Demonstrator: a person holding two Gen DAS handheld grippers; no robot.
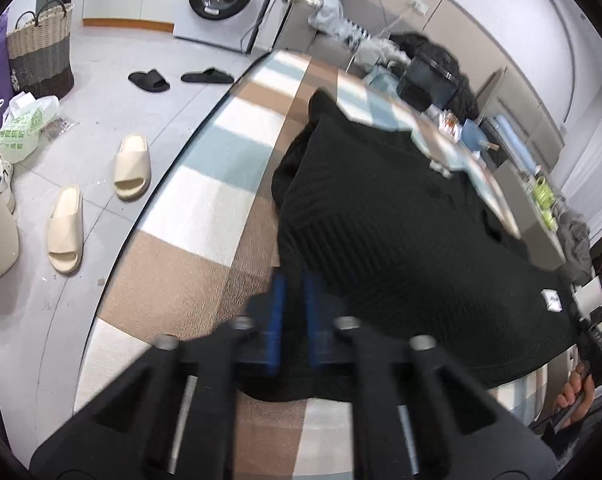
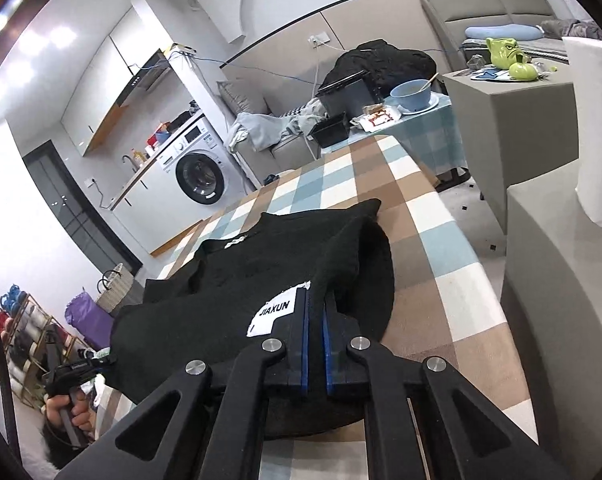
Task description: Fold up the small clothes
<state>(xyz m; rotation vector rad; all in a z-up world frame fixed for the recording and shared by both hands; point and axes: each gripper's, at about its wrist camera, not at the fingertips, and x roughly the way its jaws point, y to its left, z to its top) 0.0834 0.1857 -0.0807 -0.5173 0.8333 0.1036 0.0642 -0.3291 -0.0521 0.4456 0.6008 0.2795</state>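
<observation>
I have both tongs closed down narrow on the near hem of the black ribbed top (image 1: pixel 401 220), which lies spread on the checked cloth (image 1: pixel 205 208) covering the table, its neck end away from me. My left tongs (image 1: pixel 295 284) pinch the hem at one lower corner and my right tongs (image 2: pixel 315 300) pinch the other, just beside the white label (image 2: pixel 275 312) that reads JIAXUN. I judge I have taken the two corners so that I can lift the whole bottom edge evenly and carry it up toward the neck for a fold, without the knit dragging or twisting. In the right view the cloth already bunches up into a ridge beside the fingers, so it looks gathered there rather than flat. The left view is blurred around the blue pads (image 1: pixel 277 312), so I cannot see exactly how much fabric sits between them; the hem only appears to pass in there. The far sleeve is tucked under or folded, and I cannot tell which. My right hand (image 1: pixel 577 396) is cut off at the edge of the left view, and my left hand (image 2: pixel 67 412) is half hidden in the right.
</observation>
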